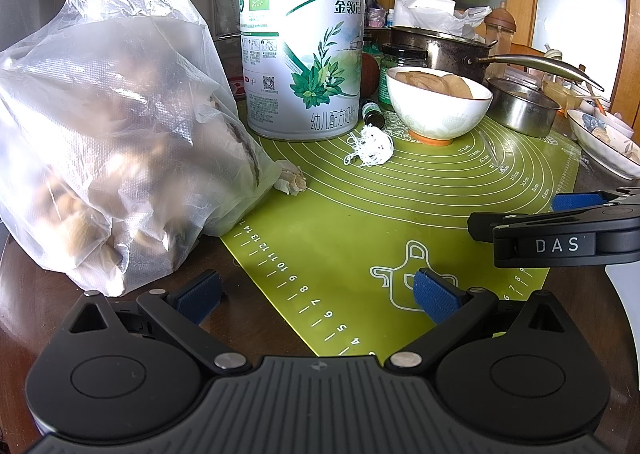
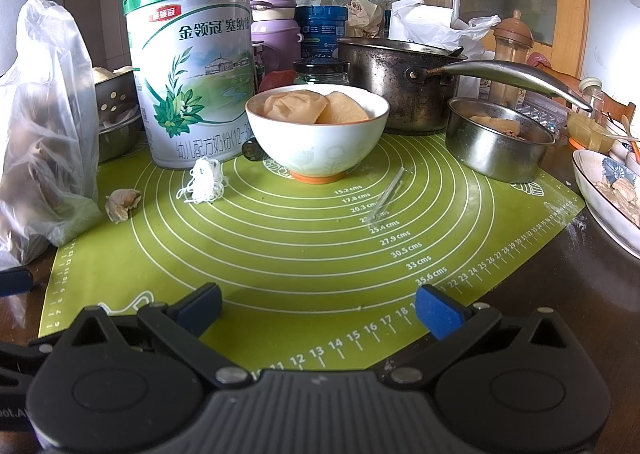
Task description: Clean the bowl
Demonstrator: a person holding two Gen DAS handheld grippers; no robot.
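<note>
**Bowl still full, cleaning not begun**

Bowl first: the white ceramic bowl with the orange foot (image 2: 317,131) stands upright at the far middle of the green silicone baking mat (image 2: 304,254), at your twelve o'clock in the right wrist view and nearer one o'clock from the left. It holds pale, tan pieces of food (image 2: 316,105), so nothing looks done yet; by my reading, emptying and wiping both remain.

Close at its ten o'clock stands the tall green-lidded milk powder tin (image 2: 192,65); behind it, at one o'clock, the dark metal saucepan (image 2: 400,81), and at three o'clock a small steel dish (image 2: 496,141). A tangle of white thread (image 2: 204,181) lies on the mat, near its eight o'clock.

Your right claw (image 2: 319,310) hangs low over the near edge of the mat, fingers spread wide, gripping nothing, aimed straight at the bowl but well apart from it. Your left claw (image 1: 318,296) is likewise spread and empty, hovering low over the counter beside the clear plastic bag (image 1: 112,141).
</note>
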